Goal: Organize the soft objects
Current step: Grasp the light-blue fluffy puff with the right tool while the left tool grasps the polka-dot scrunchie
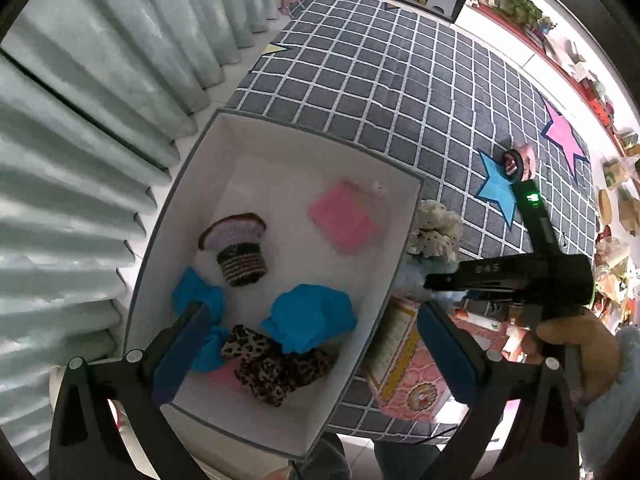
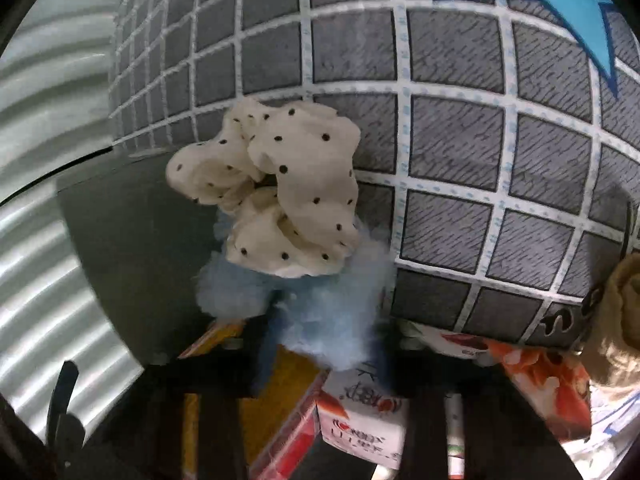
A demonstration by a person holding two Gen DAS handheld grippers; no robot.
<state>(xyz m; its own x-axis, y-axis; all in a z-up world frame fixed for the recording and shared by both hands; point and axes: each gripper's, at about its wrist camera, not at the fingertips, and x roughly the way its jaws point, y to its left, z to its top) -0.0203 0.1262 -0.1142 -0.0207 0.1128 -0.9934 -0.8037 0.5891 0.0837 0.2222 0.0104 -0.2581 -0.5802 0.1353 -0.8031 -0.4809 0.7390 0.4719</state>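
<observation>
We look down from the left gripper (image 1: 312,354), jaws spread wide and empty, over a white box (image 1: 404,248) standing on a grey grid-patterned rug (image 1: 380,92). Inside the box lie a pink cloth (image 1: 344,218), a crocheted mushroom-shaped piece (image 1: 236,246), two bright blue fabric pieces (image 1: 308,316) and a leopard-print scrunchie (image 1: 276,364). Just outside the box's right wall sit a cream polka-dot scrunchie (image 2: 280,192) and, under it, a fluffy pale blue item (image 2: 332,320) — both on the rug, beside printed packets (image 2: 360,420). The right gripper (image 1: 436,280), held in a hand (image 1: 576,344), has its jaws pressed together at the pale blue fluff; we cannot tell whether they actually pinch it.
</observation>
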